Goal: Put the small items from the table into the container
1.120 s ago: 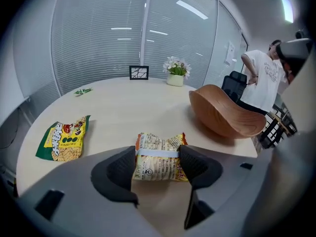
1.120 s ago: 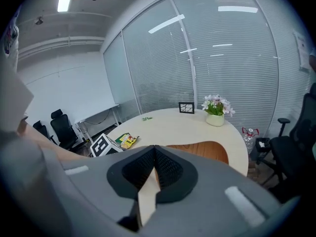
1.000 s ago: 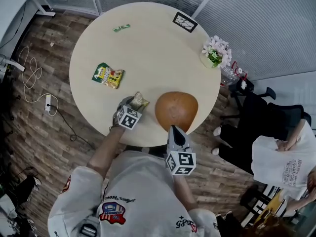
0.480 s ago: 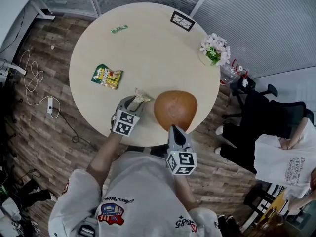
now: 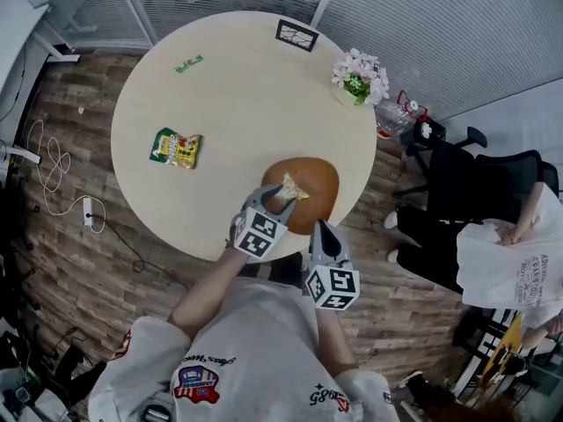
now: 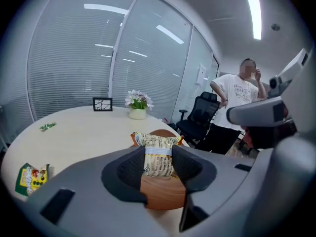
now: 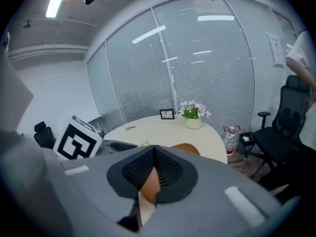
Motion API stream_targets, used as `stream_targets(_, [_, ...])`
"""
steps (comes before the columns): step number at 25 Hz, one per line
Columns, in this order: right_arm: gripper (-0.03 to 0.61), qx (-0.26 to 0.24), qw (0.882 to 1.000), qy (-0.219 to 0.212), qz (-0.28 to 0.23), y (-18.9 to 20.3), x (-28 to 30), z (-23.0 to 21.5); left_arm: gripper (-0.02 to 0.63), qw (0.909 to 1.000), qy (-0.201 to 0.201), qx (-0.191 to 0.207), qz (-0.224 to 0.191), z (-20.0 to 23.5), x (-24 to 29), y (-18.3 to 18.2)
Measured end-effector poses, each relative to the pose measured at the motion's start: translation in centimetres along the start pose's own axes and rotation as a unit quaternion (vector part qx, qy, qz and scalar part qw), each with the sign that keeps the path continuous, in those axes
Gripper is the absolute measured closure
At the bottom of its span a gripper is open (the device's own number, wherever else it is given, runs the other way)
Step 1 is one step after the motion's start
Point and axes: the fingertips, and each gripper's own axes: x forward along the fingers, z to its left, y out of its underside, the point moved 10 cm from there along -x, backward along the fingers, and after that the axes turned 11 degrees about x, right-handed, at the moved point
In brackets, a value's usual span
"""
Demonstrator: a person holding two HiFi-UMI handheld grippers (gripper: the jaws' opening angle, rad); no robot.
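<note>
Wood-brown and round, the bowl (image 5: 318, 179) sits near the closest edge of the pale round table (image 5: 237, 104). The left gripper (image 5: 280, 199) is held over it with its jaws partly closed, pinching a small yellow snack packet (image 6: 157, 151) between the pads. The packet's crimped top sticks out past the fingertips, and it hangs above the bowl's hollow, clear of the table.

The right gripper (image 5: 318, 229) is at the bowl's near rim. Its jaws are drawn together at the tips and grip nothing. Only a sliver of the bowl's wood shows through the gap behind them, and I cannot tell whether they touch the rim.

Two more items lie on the table, well apart from the bowl: a green snack packet (image 5: 176, 147) to the left and a small green wrapper (image 5: 188, 63) near the far edge. A pot of flowers (image 5: 359, 79) and a picture frame (image 5: 296, 35) stand at the far side.
</note>
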Motion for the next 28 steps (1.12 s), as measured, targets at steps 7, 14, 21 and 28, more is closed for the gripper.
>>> stream_targets(7, [0.577, 0.010, 1.000, 0.016, 0.002, 0.8, -2.0, -1.8, 0.439, 0.9971, 0.008, 0.004, 0.075, -1.9, 4.6, 2.7])
stream_targets(14, [0.577, 0.006, 1.000, -0.011, 0.019, -0.2, -1.9, -4.0, 0.402, 0.9967, -0.030, -0.005, 0.075, -2.5, 4.5, 2.9])
stream_targets(21, [0.577, -0.027, 0.994, -0.093, 0.053, -1.2, 1.3, -3.8, 0.455, 0.9942, -0.086, -0.061, 0.019, -0.8, -0.8, 2.6])
stream_targets(28, [0.577, -0.074, 0.976, -0.187, 0.089, -0.9, 4.4, -0.8, 0.607, 0.9670, -0.211, -0.142, 0.018, 1.4, -7.8, 5.3])
